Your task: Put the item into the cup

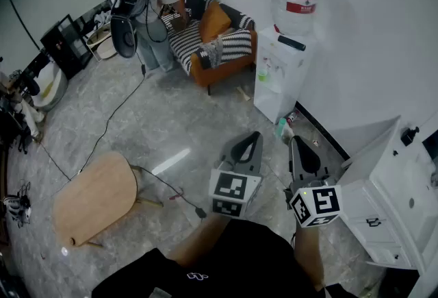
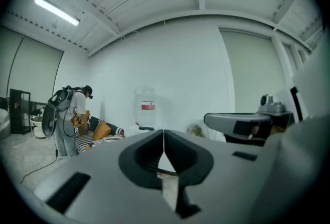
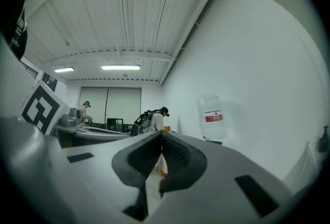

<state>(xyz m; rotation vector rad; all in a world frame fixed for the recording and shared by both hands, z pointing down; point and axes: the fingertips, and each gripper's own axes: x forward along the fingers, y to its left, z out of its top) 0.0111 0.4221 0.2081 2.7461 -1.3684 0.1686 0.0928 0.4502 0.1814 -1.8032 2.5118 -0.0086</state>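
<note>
No cup and no item show in any view. My left gripper point(image 1: 254, 136) is held out over the grey marble floor, its jaws pressed together with nothing between them point(image 2: 164, 133). My right gripper point(image 1: 293, 142) hangs beside it to the right, also shut and empty point(image 3: 161, 135). Both point toward the water dispenser point(image 1: 279, 70) against the white wall.
A round wooden table point(image 1: 94, 198) lies tipped on the floor at left, with a black cable point(image 1: 164, 188) trailing past it. A person point(image 1: 159, 5) bends over an orange sofa point(image 1: 219, 43) at the back. A white cabinet point(image 1: 397, 194) stands at right.
</note>
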